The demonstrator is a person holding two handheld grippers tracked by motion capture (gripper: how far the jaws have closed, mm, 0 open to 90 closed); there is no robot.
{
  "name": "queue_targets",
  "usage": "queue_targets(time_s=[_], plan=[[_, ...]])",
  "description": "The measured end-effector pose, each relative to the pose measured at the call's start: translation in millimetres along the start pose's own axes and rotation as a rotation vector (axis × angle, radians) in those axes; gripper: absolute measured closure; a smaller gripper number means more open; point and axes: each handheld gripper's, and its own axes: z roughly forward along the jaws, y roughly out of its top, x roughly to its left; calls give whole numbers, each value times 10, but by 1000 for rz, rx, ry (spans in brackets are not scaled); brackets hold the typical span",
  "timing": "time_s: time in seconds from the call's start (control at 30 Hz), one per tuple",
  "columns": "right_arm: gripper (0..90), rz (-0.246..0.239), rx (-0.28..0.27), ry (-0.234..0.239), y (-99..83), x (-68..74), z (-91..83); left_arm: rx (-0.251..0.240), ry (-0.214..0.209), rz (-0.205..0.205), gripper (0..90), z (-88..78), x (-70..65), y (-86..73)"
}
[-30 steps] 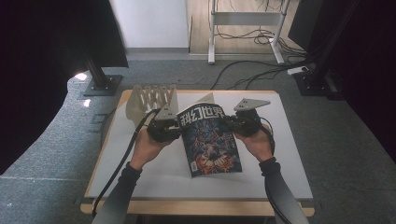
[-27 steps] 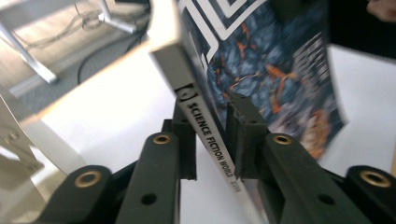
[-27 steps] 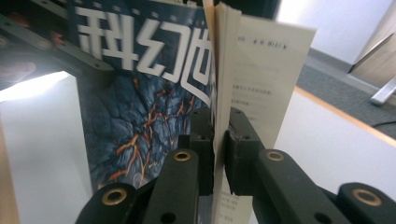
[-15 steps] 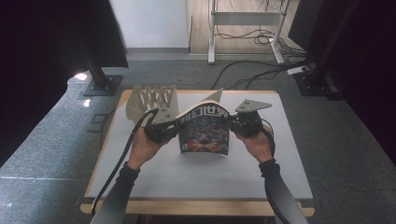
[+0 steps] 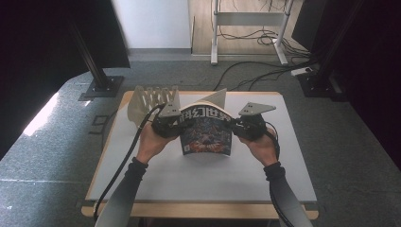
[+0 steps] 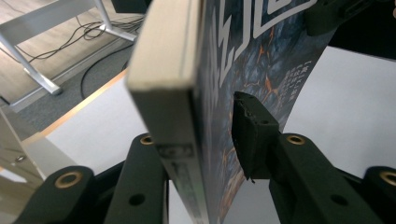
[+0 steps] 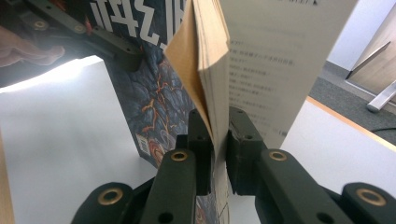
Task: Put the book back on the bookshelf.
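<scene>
A magazine (image 5: 205,132) with a dark blue illustrated cover stands on its lower edge on the white table (image 5: 189,182), held between both hands. My left gripper (image 5: 177,125) straddles its spine side. In the left gripper view the thick spine (image 6: 168,93) sits between the jaws (image 6: 196,135), which have just been opening a little. The right pad (image 6: 250,135) still lies against the cover. My right gripper (image 5: 235,126) is shut on the free edge: its pads pinch a sheaf of pages (image 7: 212,70) at the gripper (image 7: 217,126), while one printed page (image 7: 280,56) fans away.
A beige slotted rack (image 5: 151,99) stands at the table's back left, just behind the left hand. Cables trail from both grippers toward the table's front edge. Beyond the far edge is grey floor with desk legs (image 5: 215,33) and loose wires.
The magazine has been tipped up from a leaning pose showing its whole cover to nearly upright, its pages fanning at the back. Both hands have stayed close to where they were.
</scene>
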Motion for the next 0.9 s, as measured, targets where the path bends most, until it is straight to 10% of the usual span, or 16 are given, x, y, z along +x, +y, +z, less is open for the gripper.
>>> queue_targets(time_s=[0.33,0.9], plan=[[700,22,-1,-22,-70,-70,-41,-6,-9,26,823,-59,-26,-10],[313,120,75,-124,-850,-247,-67,-13,-40,-70,826,-312,76,-106]])
